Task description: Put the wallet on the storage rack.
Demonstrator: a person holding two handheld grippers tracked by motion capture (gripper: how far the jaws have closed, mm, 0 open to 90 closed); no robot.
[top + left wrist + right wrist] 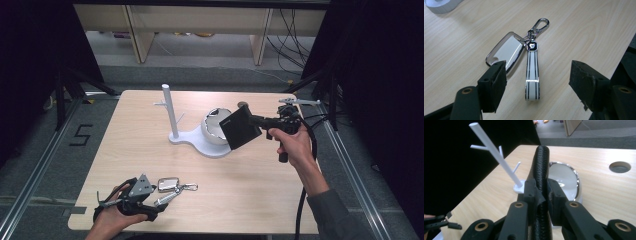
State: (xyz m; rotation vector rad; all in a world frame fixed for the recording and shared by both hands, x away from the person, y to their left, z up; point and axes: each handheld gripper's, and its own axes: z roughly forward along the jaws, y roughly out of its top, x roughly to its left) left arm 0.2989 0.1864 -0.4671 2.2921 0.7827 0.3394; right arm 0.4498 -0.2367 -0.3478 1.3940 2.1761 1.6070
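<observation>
A white key fob with a chrome rim (169, 184) (505, 51) lies near the table's front left, joined by a ring and carabiner (541, 24) to a white strap with black stripes (532, 75). My left gripper (156, 199) (537, 72) is low at the keys, open, with the strap lying between its pads and touching neither. My right gripper (256, 121) (541, 188) is raised and shut on a black leather wallet (241, 128) (541, 162), held on edge above the chrome-rimmed white bowl (214, 127) (565, 180).
The bowl sits on a white base (197, 142) that also carries an upright white post with short pegs (169, 107) (496, 155). A round hole (619, 167) pierces the tabletop behind the bowl. Black curtains flank the table; cables trail at the right.
</observation>
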